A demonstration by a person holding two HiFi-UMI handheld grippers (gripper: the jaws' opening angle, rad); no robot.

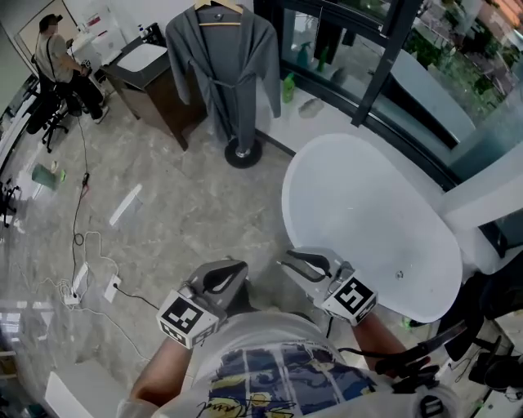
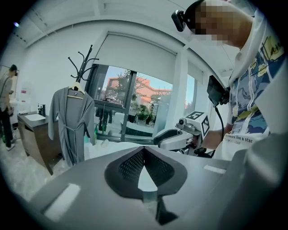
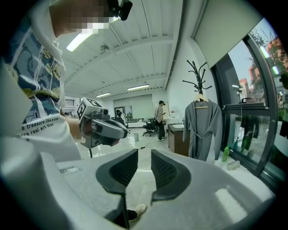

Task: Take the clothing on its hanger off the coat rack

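While the coat rack [image 1: 243, 152] stands far across the floor, the grey robe [image 1: 219, 65] hangs from it on its hanger [image 1: 221, 23], so nothing is done yet. The left gripper [image 2: 143, 148] has its fingers pressed together, the right gripper [image 3: 144, 153] has them slightly spread, and both are empty.

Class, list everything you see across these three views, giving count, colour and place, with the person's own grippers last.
robe: one, grey, hanging on the coat rack
hanger: one, wooden, inside the robe's shoulders
coat rack: one, black, near the window
cabinet: one, brown, left of the rack
bottle: one, green, right of the rack
oval surface: one, white, front right
bystander: one, light top, far left
left gripper: one, grey, jaws together, empty
right gripper: one, grey, jaws apart, empty
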